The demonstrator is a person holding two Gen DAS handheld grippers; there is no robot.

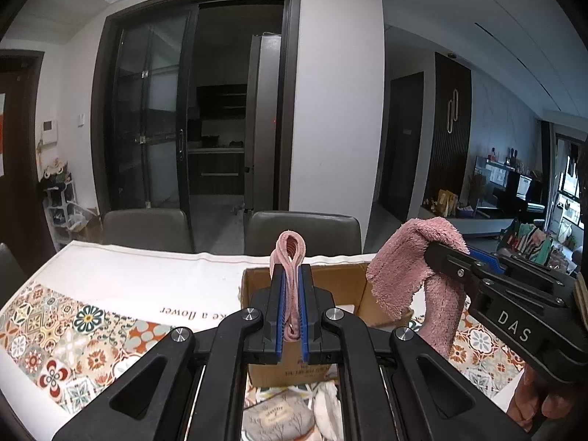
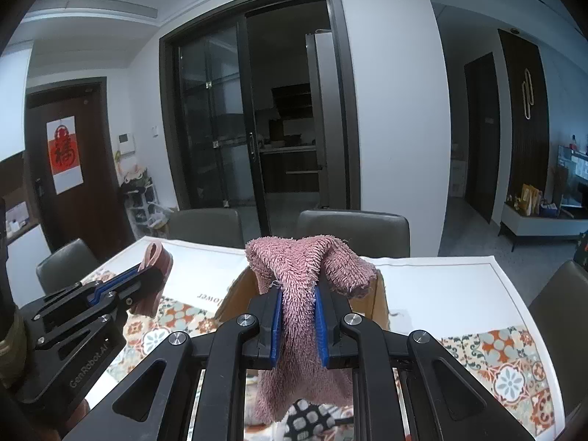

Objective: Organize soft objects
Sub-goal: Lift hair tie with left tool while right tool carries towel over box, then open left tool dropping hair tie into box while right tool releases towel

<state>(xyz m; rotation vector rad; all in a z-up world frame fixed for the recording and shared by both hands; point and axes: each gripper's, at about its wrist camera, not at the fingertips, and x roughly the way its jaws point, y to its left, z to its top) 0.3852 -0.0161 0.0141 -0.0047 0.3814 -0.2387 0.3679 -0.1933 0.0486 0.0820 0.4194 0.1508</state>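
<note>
One pink towel (image 2: 297, 316) hangs between two grippers, above an open cardboard box (image 1: 330, 279). The left gripper (image 1: 292, 275) pinches a folded edge that loops above its closed jaws. The right gripper (image 2: 297, 294) clamps the fluffy bulk, which drapes over and below its jaws.

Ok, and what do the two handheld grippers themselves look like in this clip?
Both match: matte black linkage arms with silver pivot bolts and blue finger pads. The right gripper carries white "DAS" lettering on its side; the left gripper reads "GenRobot.AI". The person's bare fingers show at the right handle. No cables are visible.
</note>
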